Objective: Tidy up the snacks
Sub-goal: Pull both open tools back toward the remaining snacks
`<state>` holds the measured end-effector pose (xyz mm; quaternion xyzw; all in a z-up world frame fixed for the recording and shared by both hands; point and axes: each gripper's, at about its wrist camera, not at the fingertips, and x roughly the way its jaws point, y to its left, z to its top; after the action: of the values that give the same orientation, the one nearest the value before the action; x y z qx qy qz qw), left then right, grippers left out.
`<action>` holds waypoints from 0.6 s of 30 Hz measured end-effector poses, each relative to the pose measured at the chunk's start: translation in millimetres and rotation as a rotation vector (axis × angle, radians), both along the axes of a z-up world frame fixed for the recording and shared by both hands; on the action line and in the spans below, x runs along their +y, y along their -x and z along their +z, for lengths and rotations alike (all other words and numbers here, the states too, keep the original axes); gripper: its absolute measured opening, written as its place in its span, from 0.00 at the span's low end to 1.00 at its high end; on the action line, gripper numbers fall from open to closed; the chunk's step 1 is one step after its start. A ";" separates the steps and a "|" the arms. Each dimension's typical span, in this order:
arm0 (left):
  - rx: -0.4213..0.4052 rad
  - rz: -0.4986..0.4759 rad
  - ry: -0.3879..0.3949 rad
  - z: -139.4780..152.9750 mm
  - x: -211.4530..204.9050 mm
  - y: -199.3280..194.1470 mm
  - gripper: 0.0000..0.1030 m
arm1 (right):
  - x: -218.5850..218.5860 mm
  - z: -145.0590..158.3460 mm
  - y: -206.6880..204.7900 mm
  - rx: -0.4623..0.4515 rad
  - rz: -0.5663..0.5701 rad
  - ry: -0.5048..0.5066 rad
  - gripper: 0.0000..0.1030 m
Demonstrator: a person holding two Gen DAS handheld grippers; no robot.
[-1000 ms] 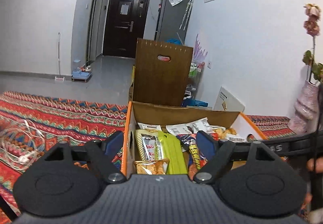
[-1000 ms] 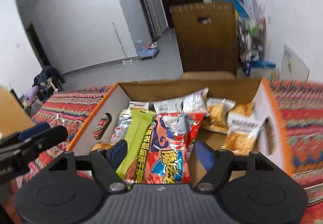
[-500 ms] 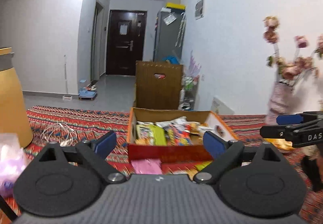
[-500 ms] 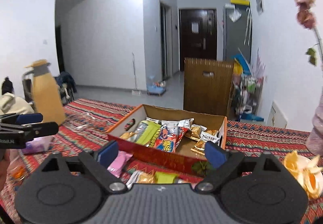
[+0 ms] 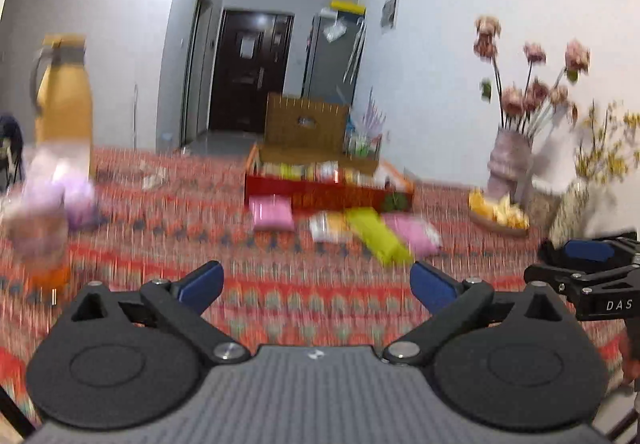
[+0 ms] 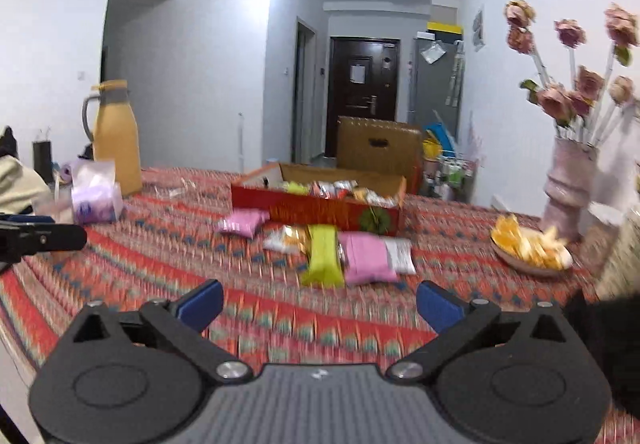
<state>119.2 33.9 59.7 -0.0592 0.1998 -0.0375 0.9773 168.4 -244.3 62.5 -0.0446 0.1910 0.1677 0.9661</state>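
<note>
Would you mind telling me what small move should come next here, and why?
Probably bring the right gripper forward to the green packet. Both grippers stand open and empty, the left gripper too. Several packets lie loose on the cloth in front of the snack box, and the green one lies nearest, almost straight ahead.

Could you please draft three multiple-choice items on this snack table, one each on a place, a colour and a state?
1. Where is the green packet?
A. On the cloth in front of the snack box
B. Inside the box
C. On the plate

2. What colour is the jug?
A. Blue
B. Yellow
C. Black

3. How does the right gripper stand?
A. Shut on a packet
B. Shut, empty
C. Open, empty

Key: 1 A, it lies on the patterned cloth beside a pink packet; 2 B, its body is yellow; 3 C, its jaws are wide apart with only cloth between them.
</note>
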 end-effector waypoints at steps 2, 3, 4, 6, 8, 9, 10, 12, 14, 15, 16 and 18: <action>0.055 0.006 -0.002 -18.6 -2.6 9.4 0.99 | 0.8 -19.3 12.4 0.046 -0.019 -0.003 1.00; 0.080 0.009 -0.003 -25.8 -0.2 13.6 0.99 | -0.5 -27.7 18.1 0.080 -0.017 -0.012 1.00; 0.101 0.012 -0.005 -31.4 1.2 15.2 0.99 | -0.5 -36.6 21.7 0.113 -0.008 -0.016 1.00; 0.135 0.034 -0.010 -37.7 6.6 17.5 0.98 | -1.9 -49.8 27.0 0.160 -0.009 -0.003 1.00; 0.142 0.048 -0.011 -38.2 10.6 17.9 0.98 | -3.9 -56.9 29.4 0.177 -0.027 0.022 1.00; 0.140 0.061 -0.012 -38.3 12.4 17.7 0.99 | -5.1 -58.4 30.1 0.179 -0.034 0.024 1.00; 0.137 0.074 -0.013 -37.1 13.5 16.9 0.99 | -7.3 -58.2 29.2 0.179 -0.045 0.019 1.00; 0.134 0.087 -0.014 -34.5 13.2 13.7 0.99 | -11.6 -57.0 27.8 0.177 -0.060 -0.005 1.00; 0.139 0.088 -0.010 -34.4 13.4 11.6 0.99 | -14.6 -55.6 24.8 0.179 -0.063 -0.023 1.00; 0.145 0.085 -0.012 -34.5 12.7 9.8 0.99 | -14.7 -55.8 22.6 0.183 -0.060 -0.024 1.00; 0.151 0.083 -0.015 -34.3 12.2 6.9 0.99 | -14.6 -57.1 19.1 0.186 -0.059 -0.020 1.00; 0.160 0.083 -0.018 -35.1 11.1 0.2 0.99 | -13.1 -57.5 12.7 0.187 -0.062 -0.008 1.00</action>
<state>119.1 45.0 24.6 -0.0613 0.2750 0.0097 0.9594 155.6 -257.4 5.0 -0.0189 0.2808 0.1418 0.9491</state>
